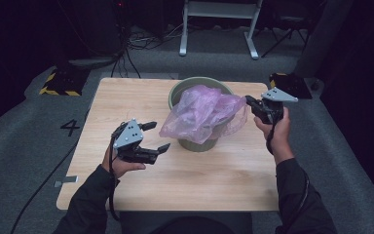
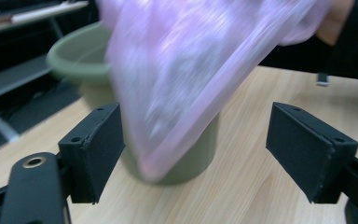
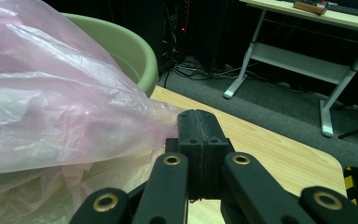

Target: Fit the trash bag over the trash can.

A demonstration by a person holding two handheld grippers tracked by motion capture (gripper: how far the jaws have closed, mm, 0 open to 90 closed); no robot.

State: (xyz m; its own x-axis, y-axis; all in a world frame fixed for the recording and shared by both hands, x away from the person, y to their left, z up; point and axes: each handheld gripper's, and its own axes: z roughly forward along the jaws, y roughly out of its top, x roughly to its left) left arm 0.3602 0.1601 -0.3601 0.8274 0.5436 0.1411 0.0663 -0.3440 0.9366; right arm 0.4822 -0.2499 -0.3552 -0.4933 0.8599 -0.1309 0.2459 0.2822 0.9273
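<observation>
Left tongs point(image 1: 152, 136): jaws spread wide, released, nothing between them.
Right tongs point(image 1: 251, 103): clenched on the pink bag point(image 1: 199, 113) over the green bucket point(image 1: 195, 144).

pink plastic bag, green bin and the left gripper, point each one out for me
pink plastic bag point(image 1: 199, 114), high view, crumpled middle of the film.
green bin point(image 1: 198, 144), high view, lower front wall below the bag.
left gripper point(image 1: 156, 136), high view, midway between its two open fingertips.
</observation>
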